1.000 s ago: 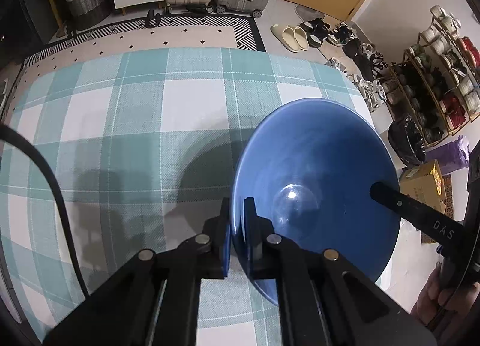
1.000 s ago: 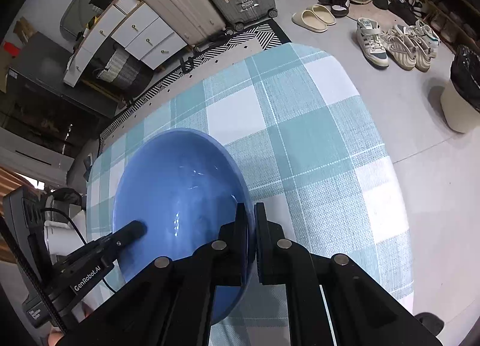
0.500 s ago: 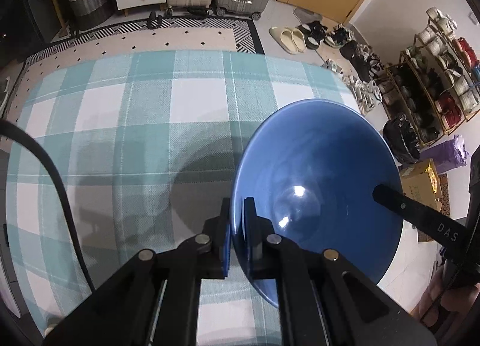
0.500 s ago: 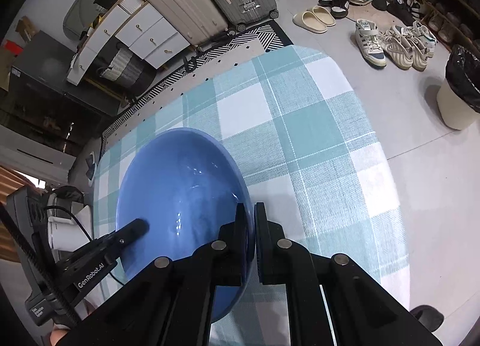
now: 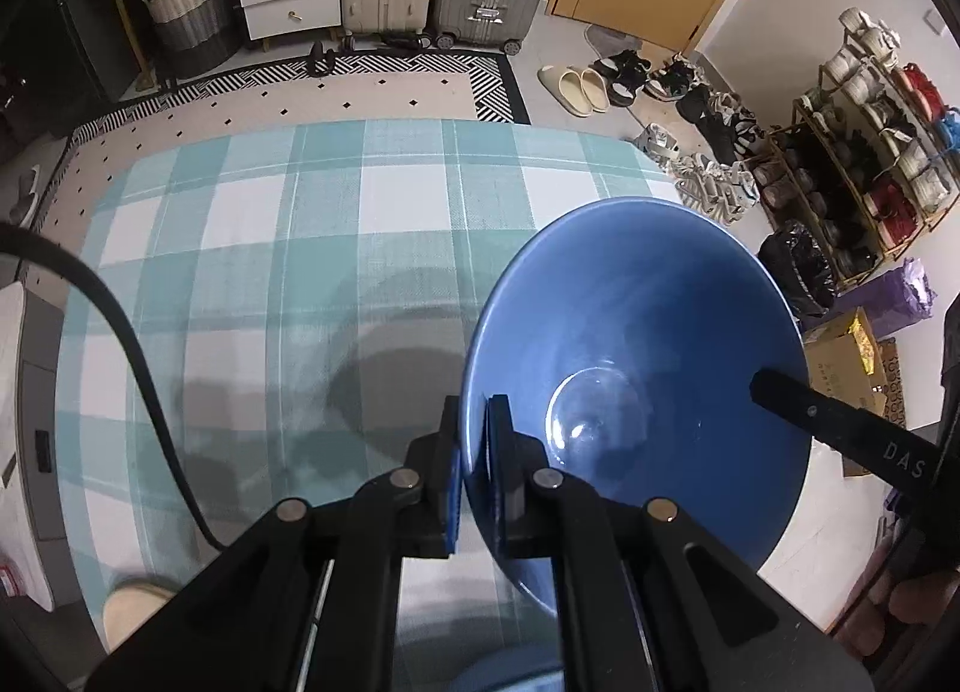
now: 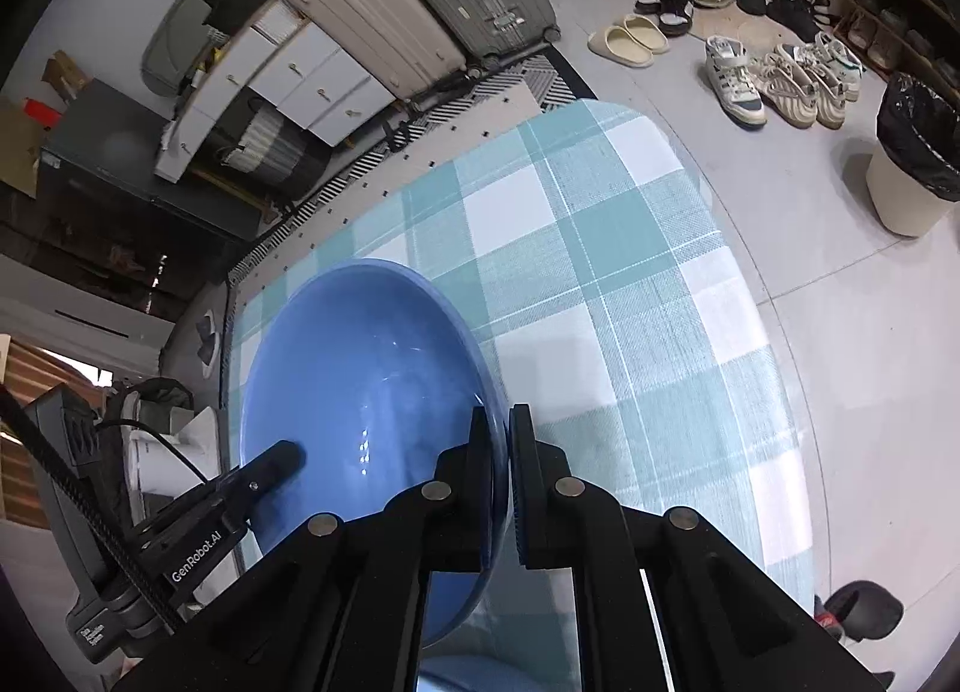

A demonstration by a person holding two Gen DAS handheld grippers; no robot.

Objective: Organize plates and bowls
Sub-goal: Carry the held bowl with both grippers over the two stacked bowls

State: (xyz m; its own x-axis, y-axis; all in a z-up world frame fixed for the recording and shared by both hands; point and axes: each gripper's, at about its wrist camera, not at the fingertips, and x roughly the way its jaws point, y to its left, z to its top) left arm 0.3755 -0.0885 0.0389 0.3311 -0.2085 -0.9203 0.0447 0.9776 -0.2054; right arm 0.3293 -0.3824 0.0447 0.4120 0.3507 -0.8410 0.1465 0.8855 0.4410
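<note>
Since earlier frame blue bowl (image 5: 636, 368) risen off checked tabletop (image 5: 270, 248); left hand-held gripper (image 5: 474, 452) and right hand-held gripper (image 6: 501, 470) both clamp rim. Carry step; next needs level transfer, probably onto blurred bluish dish below.

Black hand-held gripper (image 5: 474, 440), silver rivets

A glossy, empty blue bowl (image 5: 636, 368) is held above the checked tablecloth (image 5: 288, 248), pinched at opposite rim edges.
</note>
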